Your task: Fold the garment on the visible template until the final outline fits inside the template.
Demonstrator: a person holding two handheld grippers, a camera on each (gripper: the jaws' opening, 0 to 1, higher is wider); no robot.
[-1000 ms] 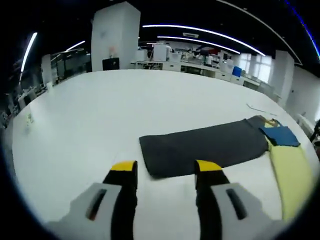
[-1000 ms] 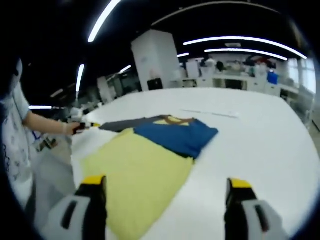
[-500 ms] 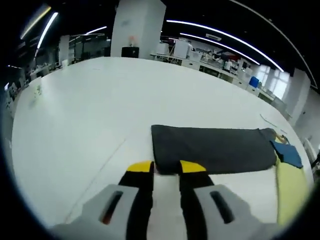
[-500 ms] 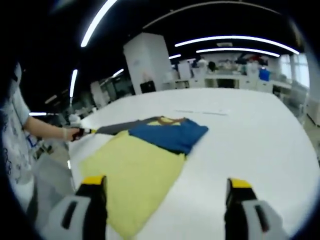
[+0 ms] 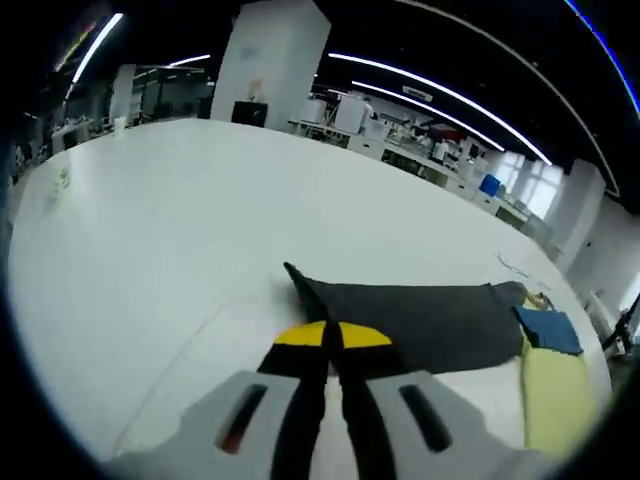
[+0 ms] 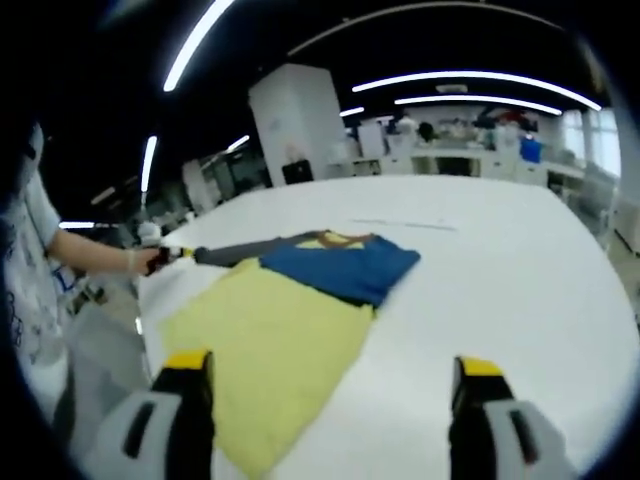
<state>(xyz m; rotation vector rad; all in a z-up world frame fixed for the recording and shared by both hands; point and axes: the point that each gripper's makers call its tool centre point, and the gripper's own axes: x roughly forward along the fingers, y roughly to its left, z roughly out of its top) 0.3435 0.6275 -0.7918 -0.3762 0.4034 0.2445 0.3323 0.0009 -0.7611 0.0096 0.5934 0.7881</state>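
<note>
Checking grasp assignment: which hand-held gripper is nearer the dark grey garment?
Left. The left hand-held gripper is shut on the dark grey garment at its near edge; the right hand-held gripper hangs open, apart from it.

The wide white table [image 5: 150,230] looks smooth and matt. The dark grey cloth garment [image 5: 420,315] is soft and dull, like the matt yellow cloth sheet [image 6: 265,345] and blue cloth piece [image 6: 345,268].

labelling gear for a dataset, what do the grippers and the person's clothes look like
Both tools look alike. The left gripper has grey moulded bodies with a dark slot on each side, black inner jaw faces and yellow tips. The right gripper shows the same grey bodies, black jaws and yellow tips. The person wears a white short-sleeved shirt with a faint printed pattern.
</note>
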